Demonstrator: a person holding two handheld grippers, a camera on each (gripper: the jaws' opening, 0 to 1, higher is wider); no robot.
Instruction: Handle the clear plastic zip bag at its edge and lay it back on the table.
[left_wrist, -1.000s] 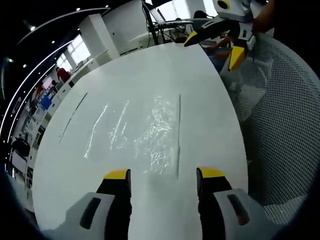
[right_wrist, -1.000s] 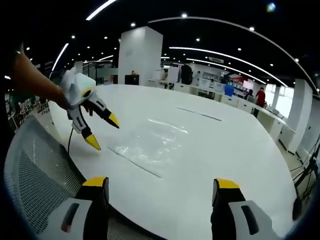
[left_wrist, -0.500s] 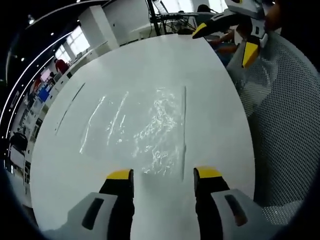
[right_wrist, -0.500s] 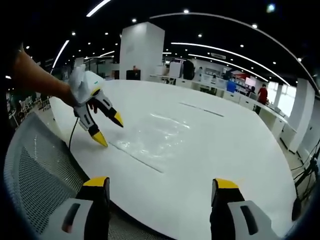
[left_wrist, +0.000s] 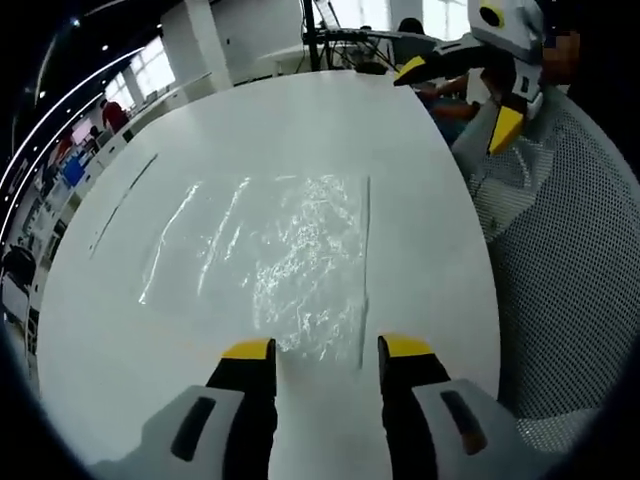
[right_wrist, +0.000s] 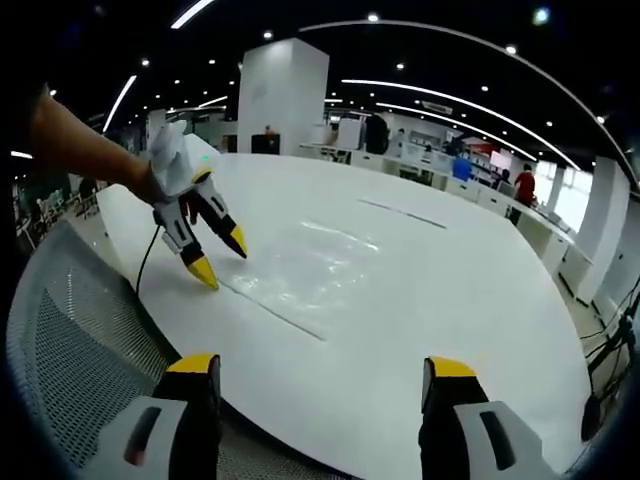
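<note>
The clear zip bag (left_wrist: 265, 255) lies flat and crinkled on the white bench (left_wrist: 420, 210), its zip edge running just beside the left tool (left_wrist: 312, 350), whose yellow-tipped jaws stand apart at the bag's near end, holding nothing. The right tool (right_wrist: 315, 368) hangs open and empty over the bench edge, well apart from the bag, above a grey mesh chair (right_wrist: 70, 350).

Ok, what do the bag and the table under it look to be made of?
The zip bag looks like thin clear plastic film: see-through, crinkled, glinting. The table is smooth matte white, probably laminate, though the look leaves that open.
</note>
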